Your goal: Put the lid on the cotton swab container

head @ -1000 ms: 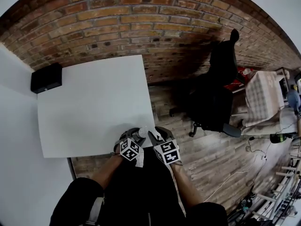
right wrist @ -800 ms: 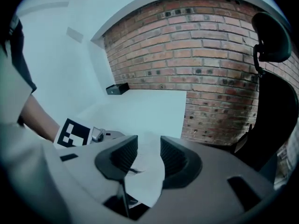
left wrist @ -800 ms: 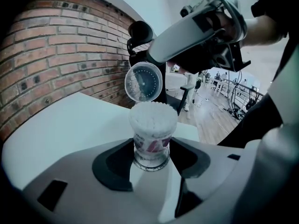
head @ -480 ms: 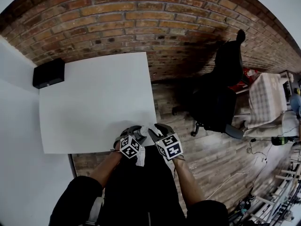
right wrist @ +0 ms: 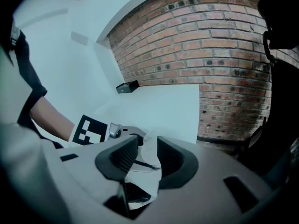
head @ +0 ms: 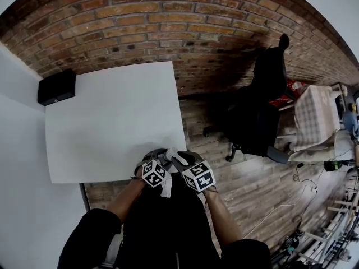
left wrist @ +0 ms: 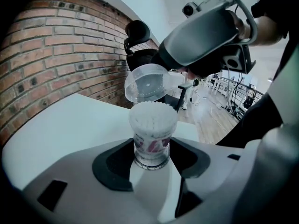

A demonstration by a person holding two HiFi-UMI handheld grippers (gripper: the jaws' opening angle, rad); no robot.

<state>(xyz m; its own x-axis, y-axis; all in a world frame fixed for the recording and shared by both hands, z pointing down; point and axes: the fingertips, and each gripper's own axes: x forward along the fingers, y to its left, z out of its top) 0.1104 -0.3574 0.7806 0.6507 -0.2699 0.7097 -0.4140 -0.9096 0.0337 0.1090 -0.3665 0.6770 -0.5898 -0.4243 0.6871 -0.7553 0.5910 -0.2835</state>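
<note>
1. Far left in the head view, against the brick wall (head: 168, 21): a black box (head: 56, 87), just off the far left corner of the white table (head: 112, 122).
2. Over the table's near edge, close to the body: the left gripper (left wrist: 150, 155), jaws clenched on the lower part of the cotton swab container (left wrist: 152, 129).
3. Stands upright in that grip, long axis vertical, open mouth pointing straight up, packed to the brim with white swab tips.
4. Just above the far side of that mouth: the clear lid (left wrist: 147, 84), tilted off level, hollow side turned down toward the container, not seated on the rim. Touching the rim or just clear of it: cannot tell.
5. To the right of it, reaching in from the upper right in the left gripper view: the right gripper (right wrist: 147, 154), jaws pinched on the lid's wall, grasping it. Side by side with the left gripper in the head view, marker cubes nearly touching.
6. Farther right, well apart from the table, on the wooden floor (head: 252, 189): a black office chair (head: 258, 111).
</note>
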